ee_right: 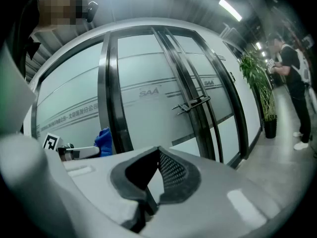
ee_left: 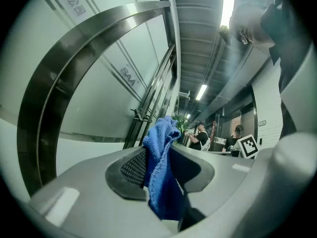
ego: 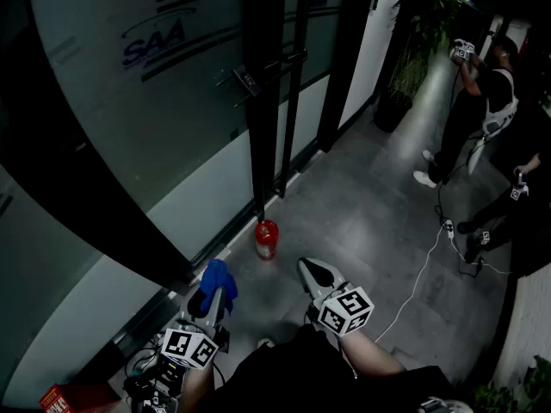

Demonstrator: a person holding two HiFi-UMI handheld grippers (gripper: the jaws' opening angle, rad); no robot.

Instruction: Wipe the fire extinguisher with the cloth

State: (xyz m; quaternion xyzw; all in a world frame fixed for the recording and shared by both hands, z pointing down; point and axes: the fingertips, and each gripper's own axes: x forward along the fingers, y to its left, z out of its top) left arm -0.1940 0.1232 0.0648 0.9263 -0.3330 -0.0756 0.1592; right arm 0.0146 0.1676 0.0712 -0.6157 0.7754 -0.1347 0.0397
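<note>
Red fire extinguisher (ego: pixel 266 240): small cylinder, upright on the floor (ego: pixel 370 222) at the foot of the dark door frame (ego: pixel 258 101); ahead of both grippers, touched by neither.
Extinguisher handling (judged): rigid metal body, probably heavy for its size; smooth painted side likely slippery and may rock or tip if pushed high up. Best steadied at the neck or handle on top; head view too small to show valve detail.
Blue cloth (ee_left: pixel 161 177): soft terry, light, floppy; bunched upright, with a tail hanging below the pads.
Cloth handling (judged): no risk of damage; pinch looks deep enough, and the loose upper bunch is the part to rub with.
Left gripper (ego: pixel 209 304): jaws clenched on the cloth, fabric sandwiched between the ribbed pads; held low, nearest the glass.
Right gripper (ego: pixel 317 273): jaws closed together, nothing between them, free to brace the cylinder; pointing toward the doors.
Wipe status (judged): not started, cloth not on the cylinder.
Glass wall (ego: pixel 129 127): frosted, with logo; runs along the left, just beside the extinguisher.
Cable (ego: pixel 422 274): white, trailing on the floor at right, well apart.
Person (ego: pixel 482 101): standing far right by a plant, well clear.
</note>
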